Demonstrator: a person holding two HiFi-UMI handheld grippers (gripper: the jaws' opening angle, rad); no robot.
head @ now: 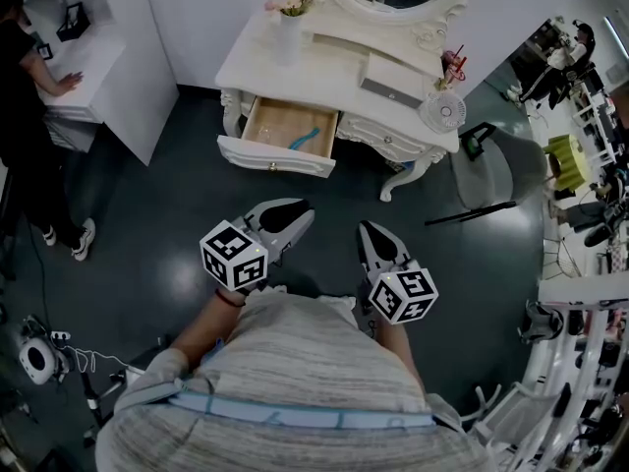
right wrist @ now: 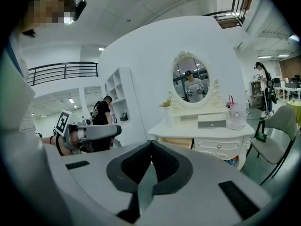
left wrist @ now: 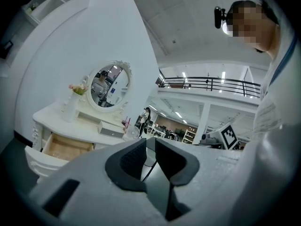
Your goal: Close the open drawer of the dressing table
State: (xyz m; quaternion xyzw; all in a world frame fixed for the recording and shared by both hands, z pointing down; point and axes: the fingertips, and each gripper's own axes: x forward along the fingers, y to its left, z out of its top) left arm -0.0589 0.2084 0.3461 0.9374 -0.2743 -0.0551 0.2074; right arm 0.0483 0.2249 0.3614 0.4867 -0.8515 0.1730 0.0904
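Striped shirt (head: 295, 382) fills the bottom of the head view, and both grippers are held just ahead of it, well apart from the table (head: 334, 62). I judge the approach has not begun.

Left gripper (head: 295, 214) has its jaws a narrow slit apart with nothing between them. Right gripper (head: 371, 229) has its tips together, also empty. Neither needs a grip, since a push on the drawer's front should be enough.

The drawer (head: 278, 155) is pulled out of the table's left side, its white front facing the person. That leaves a straight line to it across bare floor.

Only the head view looks down into the drawer, where a blue thing (head: 313, 138) lies, perhaps a comb; it is too small to tell. The left gripper view shows just the drawer's (left wrist: 66, 147) wooden inside past its own jaws (left wrist: 149, 142). The right gripper view, beyond its gripper (right wrist: 150, 145), catches a sliver of the drawer (right wrist: 176, 142) and the left gripper (right wrist: 89, 132) alongside.
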